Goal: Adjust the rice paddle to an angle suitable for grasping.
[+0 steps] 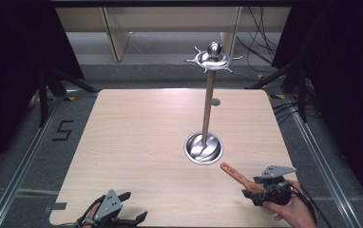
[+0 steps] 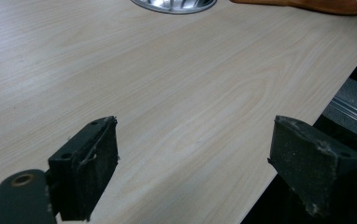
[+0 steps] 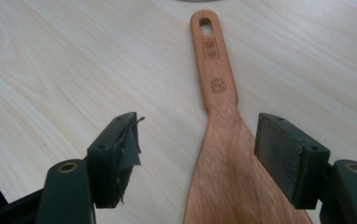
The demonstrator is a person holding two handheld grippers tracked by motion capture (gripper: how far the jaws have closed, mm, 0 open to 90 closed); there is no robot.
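The bench (image 1: pixel 137 142) is a pale wood-grain top, bare over its left half, which leaves room to work. Right of its middle stands a tall metal stand (image 1: pixel 208 107): a round dished base, a thin upright pole and a crown of hooks at the top, probably meant for hanging utensils by their handle holes. Near the front right corner of the bench lies a wooden spatula (image 3: pixel 223 154), flat on the surface, its handle with the hanging hole pointing toward the base of the stand and its broad blade toward the front edge; lying so, it offers the blade to a grip from the front. The right gripper (image 3: pixel 197 154) sits low over that blade, held in a hand (image 1: pixel 293 209) that comes in from the front edge and points it level toward the stand; its jaws stand wide apart, one on each side of the blade, and I judge the pads are not yet pressing on it. The left gripper (image 2: pixel 193 163) rests at the front left edge of the bench, its jaws apart with nothing between them, waiting aside.
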